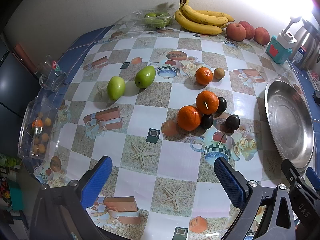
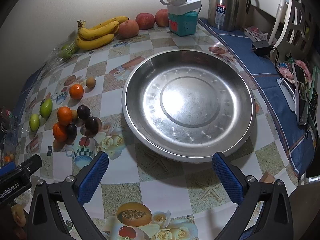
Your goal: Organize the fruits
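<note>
Steel fills your right wrist view: the empty metal plate (image 2: 189, 104) sits at centre frame on the checked surface (image 2: 124, 172), and your right tool (image 2: 160, 170) hangs just below its near rim, jaws spread wide and holding nothing. Your left tool (image 1: 163, 177) is likewise spread and empty at the bottom of its view. Above it, at centre right, three oranges (image 1: 207, 102) cluster with dark plums (image 1: 232, 121) and one small brown fruit (image 1: 219, 73); two green fruits (image 1: 145, 77) lie to the left. Bananas (image 1: 200, 19) and apples (image 1: 236, 31) line the wall at the upper right.
</note>
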Available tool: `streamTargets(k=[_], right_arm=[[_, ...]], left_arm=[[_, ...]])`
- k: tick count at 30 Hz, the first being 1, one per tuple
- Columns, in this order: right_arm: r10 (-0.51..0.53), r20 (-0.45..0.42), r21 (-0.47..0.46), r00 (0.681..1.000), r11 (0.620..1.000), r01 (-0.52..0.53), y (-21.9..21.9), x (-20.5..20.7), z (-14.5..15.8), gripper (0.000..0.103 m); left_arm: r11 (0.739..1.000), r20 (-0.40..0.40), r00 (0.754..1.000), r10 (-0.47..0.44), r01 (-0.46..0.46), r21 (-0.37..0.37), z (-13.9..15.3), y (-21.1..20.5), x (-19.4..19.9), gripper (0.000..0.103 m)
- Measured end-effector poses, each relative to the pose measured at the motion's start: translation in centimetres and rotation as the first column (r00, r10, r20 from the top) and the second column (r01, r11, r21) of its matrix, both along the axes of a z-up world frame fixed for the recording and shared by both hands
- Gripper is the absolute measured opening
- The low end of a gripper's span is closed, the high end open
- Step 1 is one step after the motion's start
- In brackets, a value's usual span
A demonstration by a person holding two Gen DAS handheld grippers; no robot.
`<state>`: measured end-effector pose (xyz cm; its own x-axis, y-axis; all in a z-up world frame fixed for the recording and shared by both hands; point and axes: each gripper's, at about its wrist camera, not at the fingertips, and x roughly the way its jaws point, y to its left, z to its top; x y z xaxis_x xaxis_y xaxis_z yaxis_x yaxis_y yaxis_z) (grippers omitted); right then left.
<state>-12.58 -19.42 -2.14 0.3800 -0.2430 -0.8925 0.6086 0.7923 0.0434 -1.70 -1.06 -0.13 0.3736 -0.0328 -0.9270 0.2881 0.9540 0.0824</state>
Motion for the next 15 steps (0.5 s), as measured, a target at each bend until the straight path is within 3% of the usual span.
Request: streamTargets(k=[15], right_arm=[[0.046,0.016,0.025,0.999,0.999,-0.046,0.3,1.4,-0.1,0.103]], left_arm=[[0.999,-0.016,0.999,0.038,-0.038,0.006,-0.5,-0.3,1.1,0.103]])
